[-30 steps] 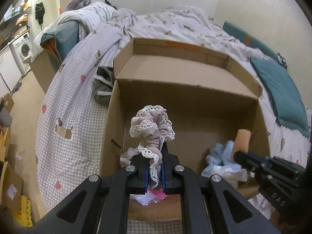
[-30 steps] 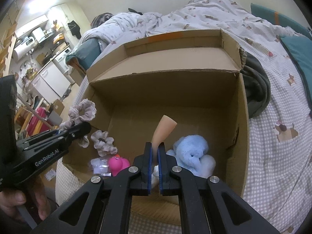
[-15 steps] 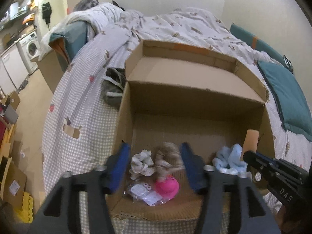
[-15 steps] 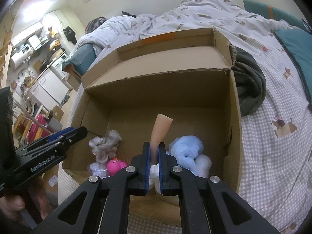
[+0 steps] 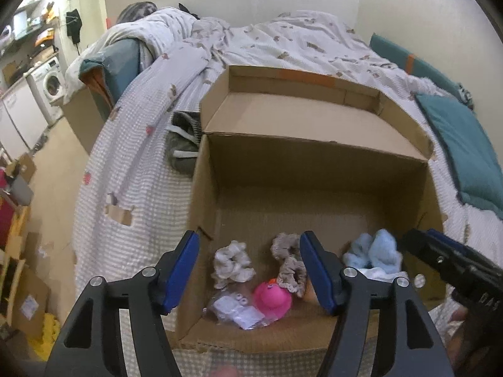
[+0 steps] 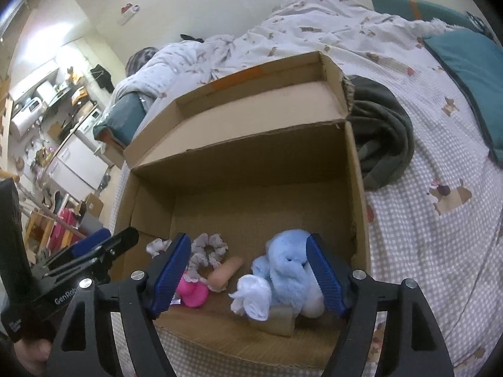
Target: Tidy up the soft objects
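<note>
**Soft things dropped into the box on the bed**

Bedroom, checked bedspread (image 6: pixel 424 251): nearest, both tongs hang with jaws apart, having just been opening, nothing pinched. "GenRob" reads on the left tongs (image 5: pixel 248 270). Under the right tongs (image 6: pixel 248 279) the cardboard box (image 5: pixel 314 157) holds blue plush (image 6: pixel 289 264), peach tube (image 6: pixel 224 271), pink toy (image 5: pixel 272 298) and scrunchies (image 5: pixel 289 260). Beyond lies a teal cushion (image 5: pixel 465 147).
</note>
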A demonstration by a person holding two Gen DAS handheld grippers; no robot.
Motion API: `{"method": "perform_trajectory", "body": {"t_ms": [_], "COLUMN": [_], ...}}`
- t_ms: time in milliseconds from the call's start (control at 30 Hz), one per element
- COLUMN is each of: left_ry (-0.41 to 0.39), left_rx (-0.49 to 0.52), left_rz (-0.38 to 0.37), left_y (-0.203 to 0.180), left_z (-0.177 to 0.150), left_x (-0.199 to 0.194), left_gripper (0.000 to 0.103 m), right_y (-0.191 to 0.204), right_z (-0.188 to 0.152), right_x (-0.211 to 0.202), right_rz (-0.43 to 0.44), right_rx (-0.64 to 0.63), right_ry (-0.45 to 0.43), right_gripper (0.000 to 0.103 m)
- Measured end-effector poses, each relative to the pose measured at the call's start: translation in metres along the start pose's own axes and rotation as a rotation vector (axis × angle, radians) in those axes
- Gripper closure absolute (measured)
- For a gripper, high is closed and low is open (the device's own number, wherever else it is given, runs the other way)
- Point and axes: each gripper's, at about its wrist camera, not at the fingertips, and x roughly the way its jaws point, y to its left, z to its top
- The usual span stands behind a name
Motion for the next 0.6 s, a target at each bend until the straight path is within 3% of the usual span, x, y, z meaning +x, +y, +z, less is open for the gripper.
{"method": "perform_trajectory", "body": {"t_ms": [33, 100, 233, 467, 600], "left_ry": [-0.008, -0.028, -0.072, -0.14, -0.209], "left_rx": [0.0, -0.015, -0.062, -0.1, -0.094], "left_rz": [0.005, -0.016, -0.029, -0.064, -0.077], "left_y": [0.001, 0.005, 0.016, 0.029, 0.032], "left_z": [0.0, 0.002, 0.004, 0.007, 0.006], "left_x": [-0.002, -0.006, -0.018, -0.043, -0.067], "left_gripper": [0.039, 0.039, 0.018, 0.012, 0.005], "right_y": [-0.001, -0.003, -0.009, -0.008, 0.003], "right_z": [0.001, 0.002, 0.006, 0.013, 0.013], "right_x": [0.0, -0.003, -0.012, -0.03, -0.054], "right_rz": [-0.009, -0.018, -0.004, -0.018, -0.031], "right_rx": [0.007, 0.019, 0.054, 0.09, 0.065], "right_ry": [0.005, -0.004, -0.039, -0.05, -0.115], "right_gripper": [0.018, 0.0, 0.0, 0.0, 0.0]}}
